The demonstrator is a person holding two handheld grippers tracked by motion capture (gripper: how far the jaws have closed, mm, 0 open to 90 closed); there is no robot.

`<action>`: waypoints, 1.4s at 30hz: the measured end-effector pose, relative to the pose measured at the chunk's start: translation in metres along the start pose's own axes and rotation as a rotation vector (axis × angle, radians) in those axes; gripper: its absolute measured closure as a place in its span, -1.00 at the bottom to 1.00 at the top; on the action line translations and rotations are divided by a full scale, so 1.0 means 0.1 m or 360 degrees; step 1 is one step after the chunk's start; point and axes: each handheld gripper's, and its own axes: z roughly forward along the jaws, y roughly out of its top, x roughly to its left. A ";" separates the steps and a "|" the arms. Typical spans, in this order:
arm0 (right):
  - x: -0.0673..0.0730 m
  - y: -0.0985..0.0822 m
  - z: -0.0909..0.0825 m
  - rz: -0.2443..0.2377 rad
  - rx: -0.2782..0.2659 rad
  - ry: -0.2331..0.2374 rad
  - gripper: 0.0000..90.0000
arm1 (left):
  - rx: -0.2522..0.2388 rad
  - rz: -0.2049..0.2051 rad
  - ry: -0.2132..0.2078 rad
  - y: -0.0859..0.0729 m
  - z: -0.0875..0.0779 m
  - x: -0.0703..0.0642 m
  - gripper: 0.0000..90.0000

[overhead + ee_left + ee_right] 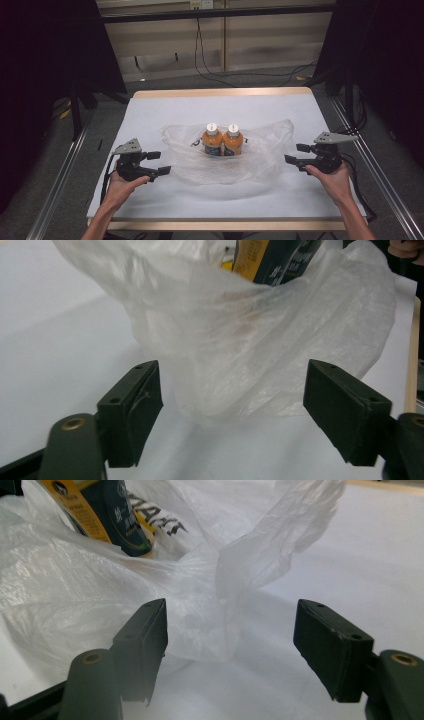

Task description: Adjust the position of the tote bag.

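Plastic bag [227, 150] is spread out crumpled at the centre of the high view, its long axis running left to right across the white table [150, 200], and two orange bottles [222, 140] are seen standing upright side by side inside it, touching each other, white caps up. Left gripper [159, 163] is held at the lower left of the frame, just beside the bag's left edge, with its jaws pointed to the right at the film; right gripper [298, 154] is held at the lower right, just beside the bag's right edge, jaws pointed to the left. So the bag is flanked, one tool at each end of its long axis, and neither hand is judged clearly nearer than the other. In the left gripper view the jaws are seen spread wide, with a bulge of clear film [250, 340] lying ahead and between them, untouched by either pad. In the right gripper view the same is shown: jaws wide apart, nothing pinched, a twisted tail of film [270, 540] rising just ahead toward the upper middle of the frame, a bottle label glimpsed at upper left. Any coming pinch would be made inward, toward the frame's centre
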 end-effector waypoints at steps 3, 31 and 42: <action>0.00 0.03 -0.11 0.0007 -0.0066 -0.0018 -0.32 | -0.0048 0.0028 0.0005 0.02 -0.07 0.00 -0.31; 0.29 0.71 0.67 -0.0304 0.0172 0.0308 1.00 | 0.0299 0.0292 -0.0182 0.80 0.98 0.02 0.87; 0.39 0.49 1.01 -0.0361 0.0400 0.0330 1.00 | 0.0543 0.0357 -0.0217 0.55 1.23 -0.06 0.90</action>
